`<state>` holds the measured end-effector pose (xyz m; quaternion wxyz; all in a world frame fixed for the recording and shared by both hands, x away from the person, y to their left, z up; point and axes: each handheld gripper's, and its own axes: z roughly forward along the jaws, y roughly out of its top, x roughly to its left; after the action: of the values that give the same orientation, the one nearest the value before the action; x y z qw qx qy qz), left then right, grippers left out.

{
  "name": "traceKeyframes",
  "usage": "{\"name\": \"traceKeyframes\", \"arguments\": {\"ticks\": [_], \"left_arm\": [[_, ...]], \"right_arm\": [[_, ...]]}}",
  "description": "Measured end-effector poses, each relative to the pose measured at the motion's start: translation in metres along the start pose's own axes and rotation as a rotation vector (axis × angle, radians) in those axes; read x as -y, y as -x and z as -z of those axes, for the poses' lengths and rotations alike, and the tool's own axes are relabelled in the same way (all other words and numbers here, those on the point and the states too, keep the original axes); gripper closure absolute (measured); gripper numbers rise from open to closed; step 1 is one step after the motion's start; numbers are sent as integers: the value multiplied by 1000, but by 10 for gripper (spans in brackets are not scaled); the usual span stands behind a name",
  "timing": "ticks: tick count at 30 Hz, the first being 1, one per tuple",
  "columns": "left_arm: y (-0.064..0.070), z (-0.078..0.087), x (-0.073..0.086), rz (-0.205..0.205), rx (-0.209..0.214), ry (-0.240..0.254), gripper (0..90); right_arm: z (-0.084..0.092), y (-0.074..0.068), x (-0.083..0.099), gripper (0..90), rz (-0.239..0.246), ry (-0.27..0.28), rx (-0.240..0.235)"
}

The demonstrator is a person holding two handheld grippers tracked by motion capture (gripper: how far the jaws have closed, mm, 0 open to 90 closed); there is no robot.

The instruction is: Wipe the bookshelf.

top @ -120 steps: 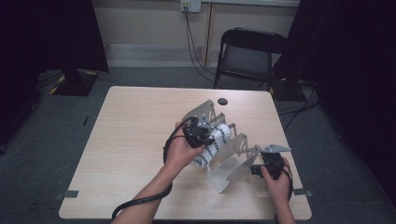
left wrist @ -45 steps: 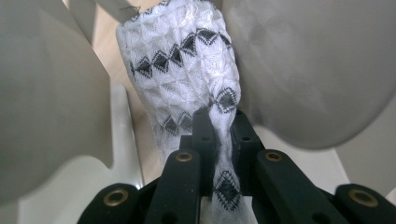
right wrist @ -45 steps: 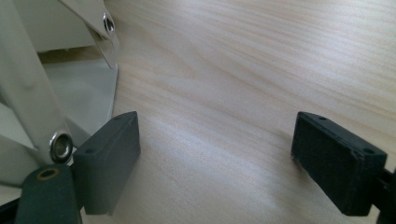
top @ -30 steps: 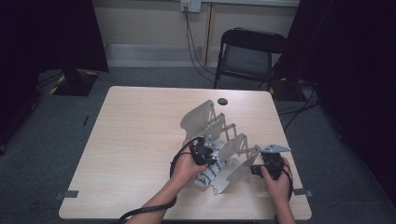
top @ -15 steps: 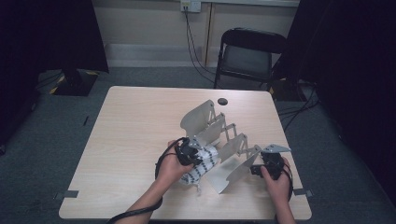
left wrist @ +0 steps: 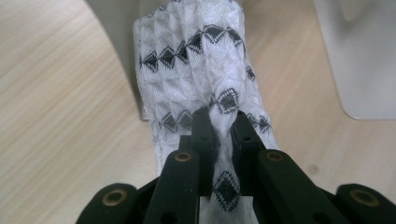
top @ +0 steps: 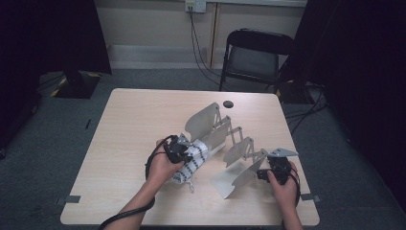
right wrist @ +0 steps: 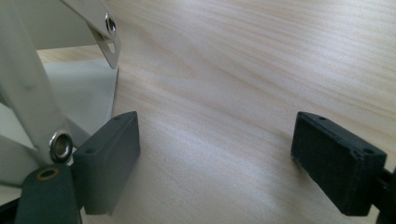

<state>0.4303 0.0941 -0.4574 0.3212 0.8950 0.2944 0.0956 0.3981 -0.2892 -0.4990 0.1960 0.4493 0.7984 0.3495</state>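
Observation:
A white sock with black diamond bands (top: 193,162) lies stretched on the table (top: 119,143), its far end against a pale panel of the grey folding rack (top: 225,132). My left gripper (top: 183,150) is shut on the sock's near part. In the left gripper view the sock (left wrist: 191,60) is bunched between the black jaws of the left gripper (left wrist: 220,116), and whether its far end still wraps the panel (left wrist: 121,37) is hidden. My right gripper (top: 265,173) rests by the rack's near panel. Its jaws (right wrist: 215,158) stand wide open over bare wood, beside the rack's riveted strut (right wrist: 28,93).
A small black round object (top: 228,104) lies near the table's far edge. A black folding chair (top: 258,52) stands beyond the table. The left gripper's cable (top: 151,165) loops over the person's left wrist. Bare tabletop spreads to the left of the rack.
My left gripper has drawn the sock leftward and away from the rack's middle panels. The right hand and its gripper have kept still.

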Motion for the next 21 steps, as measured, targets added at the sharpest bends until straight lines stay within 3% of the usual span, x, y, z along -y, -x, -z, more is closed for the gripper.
{"name": "traceKeyframes", "arguments": {"ticks": [4, 9, 11, 15, 21], "left_arm": [[-5, -5, -1, 21, -7, 15, 816], [-6, -3, -4, 38, -43, 50, 665], [-6, 0, -4, 61, -57, 67, 557], [-2, 11, 1, 76, -57, 85, 450], [9, 17, 8, 77, -33, 59, 411]], "right_arm": [[0, 0, 0, 150, -1, 0, 0], [0, 0, 0, 151, -1, 0, 0], [0, 0, 0, 150, -1, 0, 0], [0, 0, 0, 151, -1, 0, 0], [0, 0, 0, 150, 0, 0, 0]]}}
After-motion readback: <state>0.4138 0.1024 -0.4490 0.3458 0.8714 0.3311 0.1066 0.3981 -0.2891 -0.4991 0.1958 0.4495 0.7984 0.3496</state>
